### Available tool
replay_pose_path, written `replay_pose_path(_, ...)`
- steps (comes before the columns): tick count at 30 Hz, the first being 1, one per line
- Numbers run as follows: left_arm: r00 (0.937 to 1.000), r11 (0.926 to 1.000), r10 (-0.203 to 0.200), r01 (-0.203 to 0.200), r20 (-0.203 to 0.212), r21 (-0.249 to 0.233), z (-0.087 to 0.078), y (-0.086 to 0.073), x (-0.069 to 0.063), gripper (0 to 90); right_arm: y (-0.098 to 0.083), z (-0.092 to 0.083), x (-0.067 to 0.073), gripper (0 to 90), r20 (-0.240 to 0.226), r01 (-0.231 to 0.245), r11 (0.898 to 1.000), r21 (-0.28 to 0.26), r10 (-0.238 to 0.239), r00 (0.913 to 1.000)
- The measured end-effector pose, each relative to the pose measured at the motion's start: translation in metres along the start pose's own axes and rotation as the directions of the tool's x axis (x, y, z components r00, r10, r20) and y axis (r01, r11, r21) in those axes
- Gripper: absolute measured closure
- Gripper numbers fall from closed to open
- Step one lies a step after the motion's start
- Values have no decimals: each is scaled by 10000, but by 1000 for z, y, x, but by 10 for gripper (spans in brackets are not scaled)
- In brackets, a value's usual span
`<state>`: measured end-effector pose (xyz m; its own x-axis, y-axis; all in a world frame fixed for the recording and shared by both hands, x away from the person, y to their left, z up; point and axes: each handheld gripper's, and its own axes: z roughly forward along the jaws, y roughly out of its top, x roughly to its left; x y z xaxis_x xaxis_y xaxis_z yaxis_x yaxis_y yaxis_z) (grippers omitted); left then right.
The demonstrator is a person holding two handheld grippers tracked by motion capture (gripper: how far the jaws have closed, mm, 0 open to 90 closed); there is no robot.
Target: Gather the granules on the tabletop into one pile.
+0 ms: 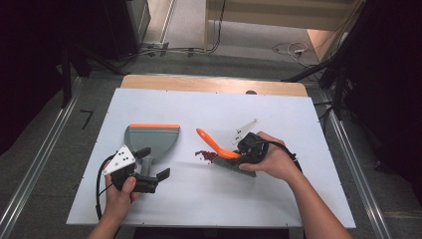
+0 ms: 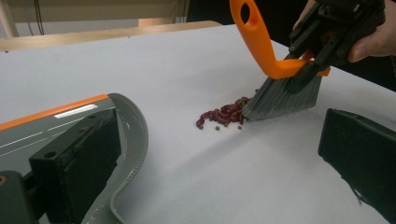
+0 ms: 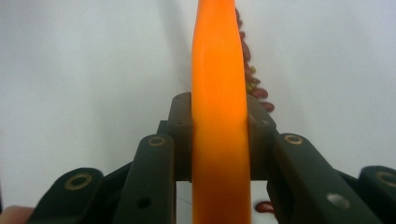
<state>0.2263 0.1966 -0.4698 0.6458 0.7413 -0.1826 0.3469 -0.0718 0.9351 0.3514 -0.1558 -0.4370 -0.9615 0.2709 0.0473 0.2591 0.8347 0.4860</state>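
A grey dustpan with an orange front edge lies left of centre on the white table. My left gripper is open at the pan's handle end. In the left gripper view one of its jaws sits over the dustpan and the other stands far off to the right. A hand brush with an orange handle and grey bristles stands right of centre. My right gripper is shut on the brush handle. The bristles touch a small heap of red beans, which lies between the brush and the pan.
The table's wooden far edge borders a floor with cables. Metal rails run along both sides of the table. A person's hands and forearms come in from the near edge.
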Motion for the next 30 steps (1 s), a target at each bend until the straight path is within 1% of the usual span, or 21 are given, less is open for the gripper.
replay_pose_path(2, 10000, 10000, 2, -2, -3, -33, 0, 0, 0, 0, 5, -3, 2, 687, 5, -154, 9997, -163, 154, 9999)
replay_pose_path(5, 10000, 10000, -7, 7, -15, -32, -1, 1, 0, 0, 15, -7, 7, 687, 45, -695, 9965, -462, 698, 9976)
replay_pose_path(6, 10000, 10000, -1, 1, -27, -34, -1, 1, 0, 0, 19, -7, 9, 687, 216, -905, 9942, -572, 919, 9955)
replay_pose_path(7, 10000, 10000, -4, 3, -29, -52, -1, 1, -1, 0, 23, -6, 12, 687, 479, -1031, 9924, -675, 1064, 9932)
replay_pose_path(8, 10000, 10000, -1, 0, -23, -72, -1, 1, -1, 0, 28, -5, 15, 687, 632, -1119, 9913, -697, 1163, 9912)
replay_pose_path(10, 10000, 10000, 34, -34, -7, -55, 0, 1, -1, 0, 38, 1, 18, 687, 435, -1421, 9872, -730, 1455, 9884)
replay_pose_path(12, 10000, 10000, 33, -33, -28, -36, 0, 1, 0, 0, 46, 8, 23, 687, 363, -1724, 9811, -876, 1761, 9837)
replay_pose_path(13, 10000, 10000, 28, -28, -31, -33, 0, 1, 0, 0, 51, 12, 24, 687, 351, -1930, 9768, -927, 1970, 9798)
replay_pose_path(14, 10000, 10000, 23, -23, -52, -27, -1, 1, 0, 0, 55, 16, 25, 687, 378, -2180, 9705, -1032, 2229, 9741)
replay_pose_path(15, 10000, 10000, 24, -24, -48, -41, -1, 1, 0, 0, 58, 20, 26, 687, 464, -2312, 9669, -1081, 2372, 9703)
replay_pose_path(16, 10000, 10000, 30, -30, -56, -44, -1, 1, 1, 0, 62, 24, 27, 687, 605, -2507, 9615, -1127, 2584, 9641)
replay_pose_path(18, 10000, 10000, 7, -8, -90, -52, -2, 1, 1, 0, 67, 33, 27, 688, 662, -3028, 9450, -1235, 3123, 9477)
replay_pose_path(19, 10000, 10000, 36, -37, -93, -54, -2, 1, 2, 0, 70, 36, 26, 687, 530, -3361, 9322, -1341, 3455, 9369)
replay_pose_path(20, 9999, 10000, 36, -36, -107, -51, -3, 1, 2, 0, 72, 40, 25, 687, 349, -3730, 9166, -1437, 3814, 9238)
replay_pose_path(21, 10000, 10000, 20, -21, -98, -76, -3, 1, 3, 0, 73, 44, 24, 687, 225, -3997, 9039, -1521, 4075, 9130)
replay_pose_path(22, 9999, 10000, -3, 2, -103, -98, -3, 1, 3, 0, 75, 47, 23, 688, 111, -4337, 8866, -1609, 4410, 8974)
replay_pose_path(23, 9999, 10000, -10, 9, -110, -94, -3, 1, 3, 0, 76, 50, 21, 688, -65, -4575, 8730, -1688, 4632, 8862)
replay_pose_path(25, 9999, 10000, -2, 1, -100, -88, -3, 1, 3, 0, 78, 55, 18, 688, -266, -4940, 8509, -1787, 4977, 8669)
replay_pose_path(27, 10000, 10000, 10, -11, -87, -77, -3, 1, 3, 0, 79, 61, 15, 688, -293, -5200, 8341, -1838, 5242, 8511)
replay_pose_path(29, 10000, 10000, 34, -34, -86, -47, -3, 1, 3, 0, 78, 66, 9, 688, -282, -5537, 8127, -1814, 5585, 8290)
replay_pose_path(30, 10000, 10000, 34, -35, -85, -39, -3, 1, 3, 0, 78, 68, 6, 689, -315, -5763, 7975, -1784, 5808, 8134)
